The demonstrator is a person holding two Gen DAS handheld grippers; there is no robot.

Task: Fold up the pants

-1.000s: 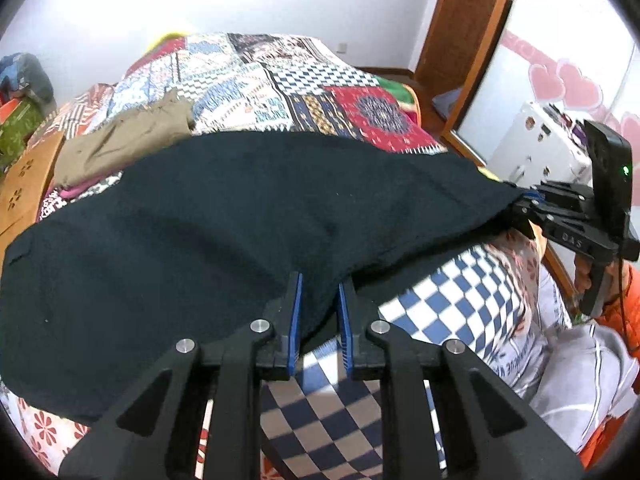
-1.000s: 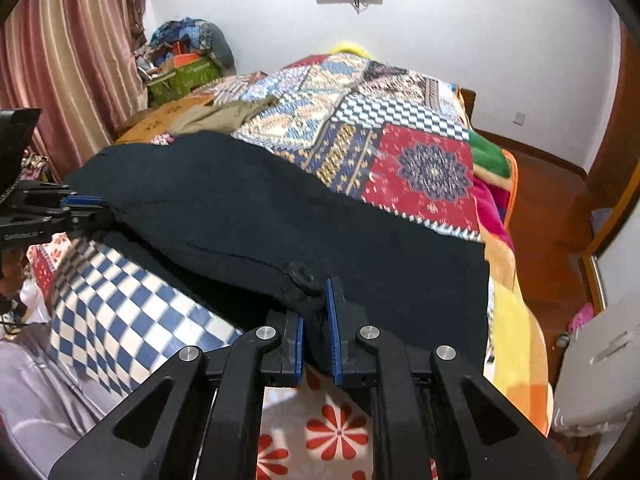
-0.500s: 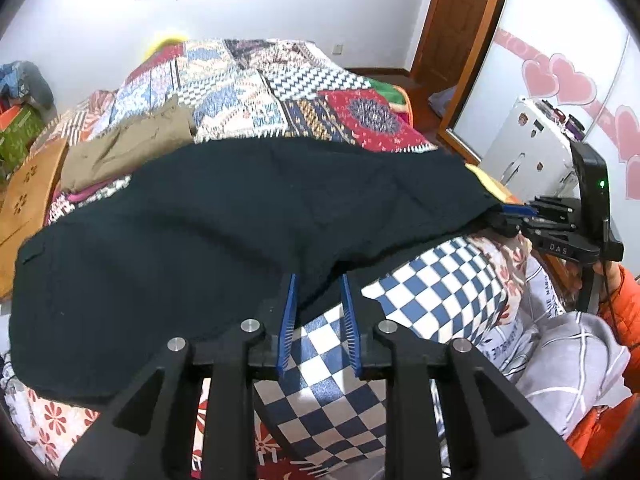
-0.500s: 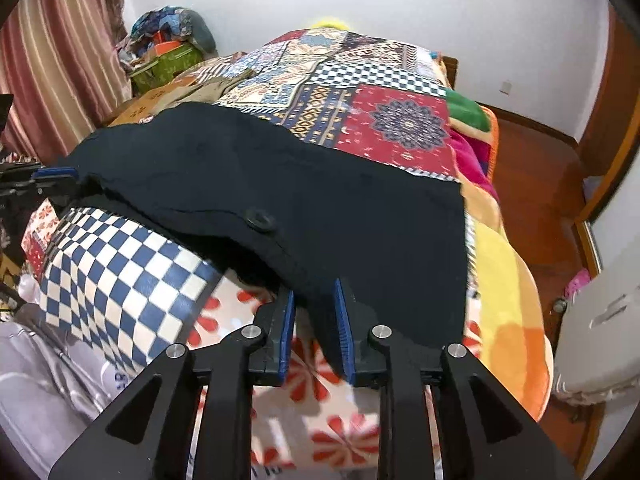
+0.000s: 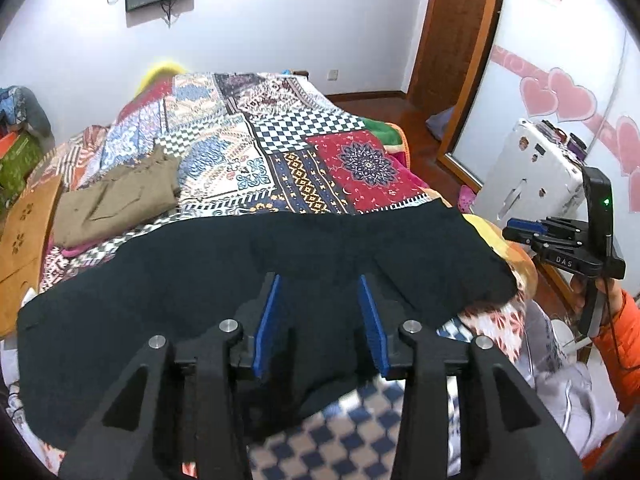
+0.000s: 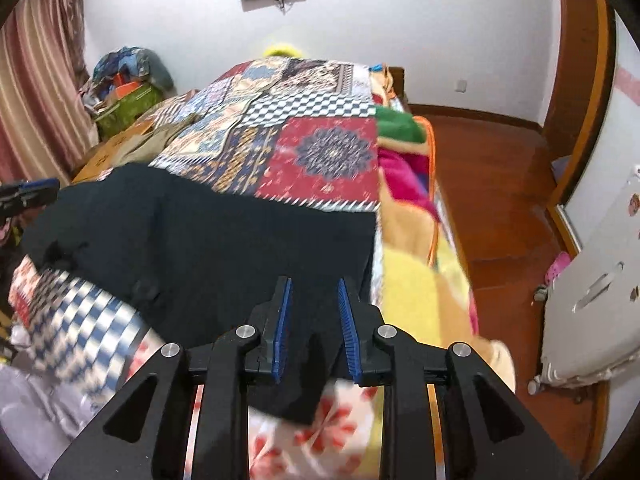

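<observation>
Black fabric pants [image 5: 168, 280] are spread across the frame's centre on the patchwork bedspread [image 5: 288, 152]. Left gripper [image 5: 320, 292] and right gripper [image 6: 312, 292] have just been opening; both stand parted, nothing gripped.

A big bed [image 5: 304, 92] fills the room. A patchwork blanket [image 5: 280, 148] with many colours covers it, with a red square on the right. Dark pants [image 5: 240, 264] lie flat across the near part of the bed, from the left side to the right side. On the far left lies a brown folded cloth [image 5: 116, 200]. Next to it, at the left edge, is a tan board [image 5: 24, 232]. A blue and white checked sheet [image 6: 80, 336] shows at the near edge, under the pants.
</observation>
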